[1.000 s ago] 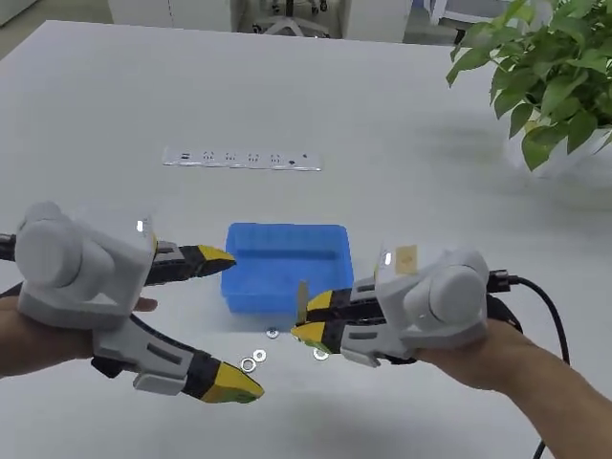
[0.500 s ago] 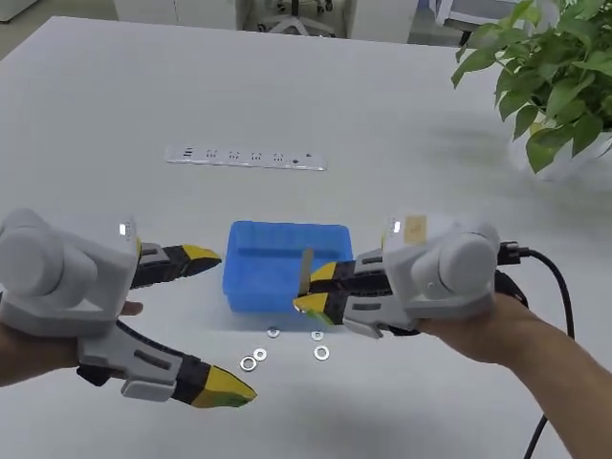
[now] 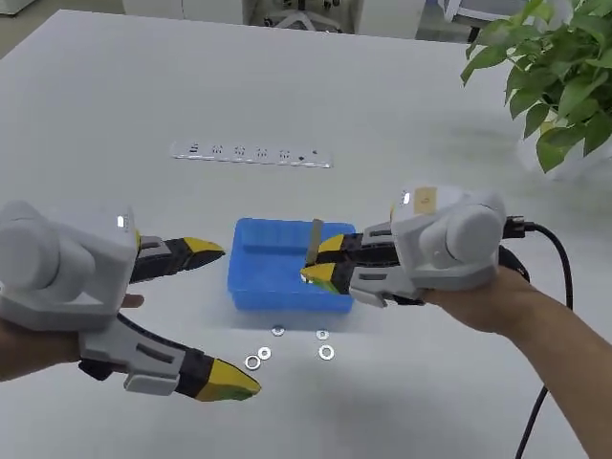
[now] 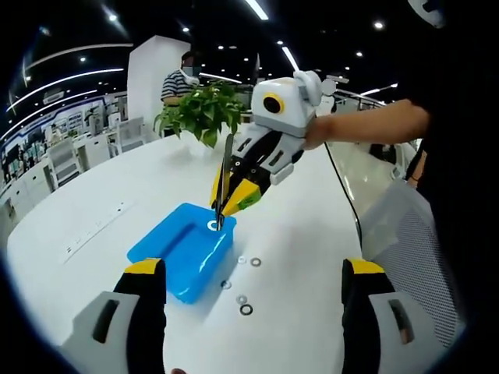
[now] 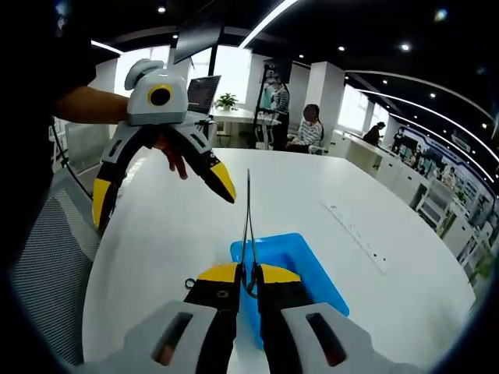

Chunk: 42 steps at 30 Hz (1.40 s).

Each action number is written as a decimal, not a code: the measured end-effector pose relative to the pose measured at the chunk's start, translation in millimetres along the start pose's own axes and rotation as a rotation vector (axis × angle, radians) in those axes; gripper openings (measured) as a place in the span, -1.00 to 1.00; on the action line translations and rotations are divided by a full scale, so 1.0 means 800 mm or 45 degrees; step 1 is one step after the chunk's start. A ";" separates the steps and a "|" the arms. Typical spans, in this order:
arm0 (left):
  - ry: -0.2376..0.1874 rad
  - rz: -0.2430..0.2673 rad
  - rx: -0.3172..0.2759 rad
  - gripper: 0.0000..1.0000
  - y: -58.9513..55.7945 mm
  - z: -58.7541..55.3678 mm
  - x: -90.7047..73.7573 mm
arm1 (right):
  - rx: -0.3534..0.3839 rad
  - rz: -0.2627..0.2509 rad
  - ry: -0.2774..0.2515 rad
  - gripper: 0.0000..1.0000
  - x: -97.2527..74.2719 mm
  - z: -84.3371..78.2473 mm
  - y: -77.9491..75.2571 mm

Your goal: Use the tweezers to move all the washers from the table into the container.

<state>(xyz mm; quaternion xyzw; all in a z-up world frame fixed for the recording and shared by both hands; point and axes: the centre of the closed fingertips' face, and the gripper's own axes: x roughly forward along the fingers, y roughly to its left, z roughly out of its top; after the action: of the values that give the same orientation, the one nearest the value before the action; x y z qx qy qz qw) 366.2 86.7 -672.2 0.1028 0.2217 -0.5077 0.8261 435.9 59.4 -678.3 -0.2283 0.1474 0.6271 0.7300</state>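
Bright, even overhead light from ceiling strips (image 5: 265, 19); soft shadows on the white surface (image 3: 115, 86). Both gripper views bend strongly at their edges; the plant (image 3: 555, 76) looks slightly blurred.

The tweezers (image 3: 315, 247) are thin and of grey metal, clamped in the right claw (image 3: 320, 264), and their tips point down over the container (image 3: 251, 292). The container is a shallow blue rectangular tray, open at the top, on the white desk (image 3: 115, 96). Five small silver washers (image 3: 327, 353) lie flat on the desk just in front of the container, and the two on the left are close together.
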 end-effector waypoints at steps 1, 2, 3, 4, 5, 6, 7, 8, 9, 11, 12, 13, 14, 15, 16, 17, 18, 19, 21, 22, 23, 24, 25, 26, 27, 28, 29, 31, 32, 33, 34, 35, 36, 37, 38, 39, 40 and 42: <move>-0.005 0.001 -0.004 0.98 0.001 0.001 0.000 | -0.002 -0.004 0.000 -0.83 0.001 0.000 -0.004; -0.008 0.002 -0.005 0.98 0.002 0.002 0.001 | 0.000 -0.006 -0.001 -0.82 0.003 -0.001 -0.006; -0.010 0.003 -0.005 0.98 0.003 0.002 0.001 | 0.003 -0.010 0.000 -0.82 0.005 -0.002 -0.010; -0.010 0.007 -0.005 0.98 0.005 0.003 0.002 | 0.005 -0.012 0.000 -0.82 0.006 -0.003 -0.012; -0.013 0.009 -0.007 0.98 0.006 0.004 0.002 | 0.008 -0.016 0.000 -0.82 0.009 -0.005 -0.015; -0.019 0.011 -0.012 0.98 0.009 0.005 0.003 | 0.011 -0.017 0.000 -0.82 0.009 -0.006 -0.016; -0.022 0.012 -0.011 0.98 0.010 0.005 0.003 | 0.014 -0.018 0.001 -0.82 0.012 -0.008 -0.018; -0.023 0.013 -0.010 0.98 0.011 0.006 0.004 | 0.016 -0.019 0.003 -0.82 0.014 -0.009 -0.019; -0.024 0.013 -0.010 0.98 0.012 0.007 0.005 | 0.016 -0.020 0.006 -0.82 0.017 -0.011 -0.021; -0.029 0.014 -0.012 0.98 0.015 0.008 0.006 | 0.026 -0.020 0.002 -0.82 0.022 -0.014 -0.024; -0.029 0.015 -0.013 0.98 0.016 0.008 0.006 | 0.026 -0.021 0.003 -0.82 0.024 -0.015 -0.025; -0.031 0.016 -0.014 0.98 0.019 0.009 0.006 | 0.028 -0.021 0.005 -0.82 0.026 -0.017 -0.026; -0.034 0.015 -0.015 0.98 0.020 0.009 0.006 | 0.027 -0.019 0.007 -0.82 0.029 -0.019 -0.027; -0.037 0.014 -0.017 0.98 0.022 0.010 0.007 | 0.027 -0.020 0.006 -0.82 0.031 -0.020 -0.028; -0.037 0.014 -0.017 0.98 0.023 0.010 0.007 | 0.033 -0.025 0.003 -0.82 0.034 -0.022 -0.031; -0.038 0.016 -0.016 0.98 0.025 0.011 0.008 | 0.039 -0.029 0.002 -0.82 0.036 -0.023 -0.033; -0.039 0.020 -0.015 0.98 0.028 0.011 0.009 | 0.042 -0.033 -0.001 -0.82 0.038 -0.025 -0.034; -0.039 0.022 -0.016 0.98 0.030 0.011 0.009 | 0.042 -0.038 -0.002 -0.82 0.040 -0.026 -0.036; -0.043 0.024 -0.015 0.96 0.035 0.013 0.011 | 0.053 -0.037 -0.002 -0.82 0.044 -0.027 -0.037; -0.046 0.024 -0.015 0.95 0.036 0.014 0.012 | 0.053 -0.037 -0.003 -0.82 0.046 -0.028 -0.037; -0.049 0.025 -0.015 0.94 0.038 0.015 0.012 | 0.056 -0.035 0.002 -0.82 0.049 -0.030 -0.039; -0.052 0.026 -0.014 0.93 0.041 0.016 0.013 | 0.058 -0.033 0.004 -0.82 0.051 -0.032 -0.039; -0.055 0.026 -0.014 0.92 0.042 0.017 0.014 | 0.059 -0.027 0.007 -0.82 0.054 -0.034 -0.040; -0.058 0.026 -0.016 0.90 0.045 0.018 0.015 | 0.059 -0.024 0.010 -0.82 0.055 -0.035 -0.040; -0.060 0.024 -0.017 0.89 0.046 0.019 0.016 | 0.060 -0.019 0.016 -0.82 0.058 -0.038 -0.039; -0.063 0.023 -0.016 0.87 0.049 0.020 0.017 | 0.060 -0.014 0.019 -0.82 0.060 -0.039 -0.039; -0.063 0.023 -0.014 0.86 0.051 0.020 0.018 | 0.061 -0.011 0.022 -0.82 0.061 -0.041 -0.039; -0.063 0.021 -0.012 0.81 0.055 0.022 0.020 | 0.065 0.001 0.031 -0.82 0.065 -0.046 -0.038; -0.063 0.020 -0.010 0.76 0.057 0.022 0.021 | 0.065 0.005 0.034 -0.82 0.067 -0.047 -0.038; -0.064 0.019 -0.006 0.74 0.060 0.023 0.022 | 0.067 0.010 0.039 -0.82 0.069 -0.050 -0.038; -0.065 0.017 -0.005 0.72 0.061 0.024 0.023 | 0.070 0.015 0.044 -0.82 0.070 -0.052 -0.038; -0.065 0.015 -0.001 0.68 0.063 0.024 0.025 | 0.074 0.022 0.049 -0.82 0.072 -0.054 -0.036; -0.065 0.015 0.004 0.65 0.065 0.025 0.026 | 0.071 0.027 0.057 -0.82 0.074 -0.057 -0.036; -0.064 0.015 0.008 0.62 0.067 0.025 0.027 | 0.071 0.030 0.060 -0.82 0.075 -0.059 -0.037; -0.060 0.014 0.014 0.59 0.069 0.025 0.029 | 0.076 0.034 0.062 -0.82 0.076 -0.061 -0.037; -0.056 0.013 0.025 0.55 0.072 0.025 0.031 | 0.080 0.037 0.062 -0.82 0.077 -0.062 -0.037; -0.053 0.013 0.033 0.51 0.074 0.025 0.032 | 0.075 0.037 0.065 -0.82 0.078 -0.063 -0.037; -0.052 0.008 0.050 0.40 0.077 0.027 0.036 | 0.069 0.040 0.066 -0.82 0.080 -0.065 -0.038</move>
<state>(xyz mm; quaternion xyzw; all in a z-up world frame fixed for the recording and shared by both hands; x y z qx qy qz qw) 437.6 84.3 -670.3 0.1094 0.1945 -0.5113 0.8299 480.6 82.9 -750.1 -0.2223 0.1865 0.6281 0.7220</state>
